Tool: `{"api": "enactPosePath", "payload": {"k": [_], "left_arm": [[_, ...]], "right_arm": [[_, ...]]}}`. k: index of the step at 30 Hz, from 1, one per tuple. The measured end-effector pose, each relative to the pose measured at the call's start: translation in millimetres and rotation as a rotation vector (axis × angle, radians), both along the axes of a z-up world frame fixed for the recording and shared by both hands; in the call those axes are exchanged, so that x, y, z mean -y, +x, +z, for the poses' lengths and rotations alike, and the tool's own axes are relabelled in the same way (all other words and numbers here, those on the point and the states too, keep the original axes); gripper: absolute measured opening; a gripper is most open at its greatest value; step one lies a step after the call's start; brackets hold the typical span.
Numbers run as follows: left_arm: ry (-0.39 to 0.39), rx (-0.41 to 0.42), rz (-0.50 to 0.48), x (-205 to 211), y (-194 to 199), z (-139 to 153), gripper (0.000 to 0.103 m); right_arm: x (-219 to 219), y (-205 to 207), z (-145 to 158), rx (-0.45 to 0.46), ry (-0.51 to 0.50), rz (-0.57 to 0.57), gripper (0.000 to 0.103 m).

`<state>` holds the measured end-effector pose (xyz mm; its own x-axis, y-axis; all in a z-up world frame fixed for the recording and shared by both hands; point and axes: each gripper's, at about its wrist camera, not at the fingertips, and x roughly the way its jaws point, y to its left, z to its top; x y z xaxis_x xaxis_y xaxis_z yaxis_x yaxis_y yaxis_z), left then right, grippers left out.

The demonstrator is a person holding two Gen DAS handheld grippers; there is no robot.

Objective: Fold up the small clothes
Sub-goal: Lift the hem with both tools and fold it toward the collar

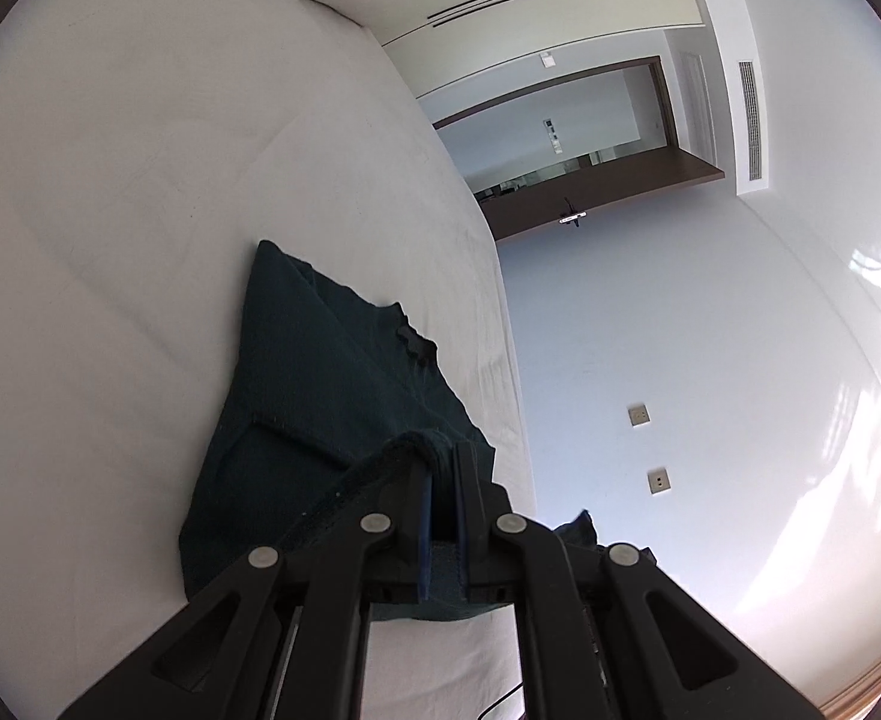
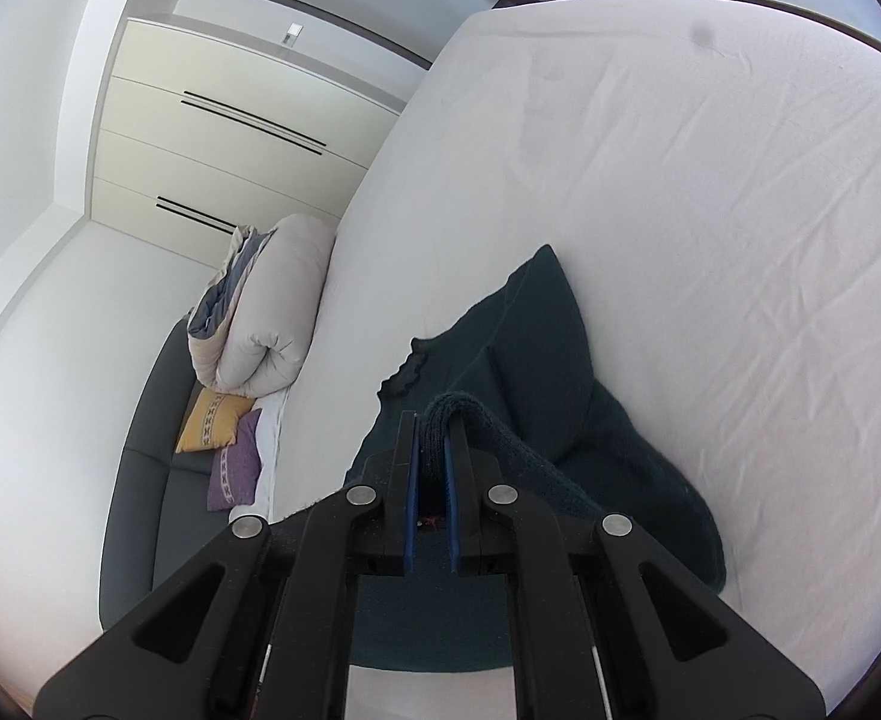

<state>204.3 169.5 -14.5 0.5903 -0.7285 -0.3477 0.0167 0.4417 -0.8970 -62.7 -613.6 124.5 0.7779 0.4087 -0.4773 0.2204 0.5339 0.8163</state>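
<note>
Left wrist view: the left gripper is nearly closed, pinching a rolled edge of the dark teal garment; the garment lies on the white bed sheet, near the mattress edge facing the open door.

Right wrist view: the right gripper is likewise clamped on a thick fold of the garment; the cloth rests on the sheet; a rolled duvet sits beyond the sheet's edge, above a yellow cushion and a purple cushion.

One dark garment, two cushions
</note>
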Motion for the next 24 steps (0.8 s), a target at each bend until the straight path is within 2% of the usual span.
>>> {"api": "enactPosePath", "payload": {"k": [3,9,13,19,20,21,22,23,24], "left_arm": [[-0.021,-0.033,0.016,-1,42,-11,0.005],[0.028,-0.071,0.040,5,109,-29,0.005],[0.086,-0.100,0.039,12,137,-46,0.005],[0.123,-0.150,0.072,9,165,-77,0.007],[0.135,-0.162,0.087,7,167,-82,0.011],[0.137,-0.171,0.102,4,170,-88,0.029],[0.124,-0.176,0.121,0,170,-92,0.041],[0.109,-0.178,0.138,-5,173,-96,0.057],[0.105,-0.176,0.149,-8,171,-97,0.061]], "right_arm": [[7,39,-8,-0.021,-0.031,-0.021,0.006],[19,108,-32,-0.081,-0.080,-0.056,0.006],[19,144,-45,-0.112,-0.098,-0.058,0.006],[19,194,-76,-0.189,-0.093,-0.101,0.008],[19,203,-84,-0.215,-0.089,-0.101,0.012],[19,210,-90,-0.233,-0.096,-0.112,0.018],[19,213,-92,-0.230,-0.116,-0.136,0.044],[20,214,-92,-0.220,-0.135,-0.166,0.075],[20,212,-92,-0.197,-0.141,-0.201,0.081]]}}
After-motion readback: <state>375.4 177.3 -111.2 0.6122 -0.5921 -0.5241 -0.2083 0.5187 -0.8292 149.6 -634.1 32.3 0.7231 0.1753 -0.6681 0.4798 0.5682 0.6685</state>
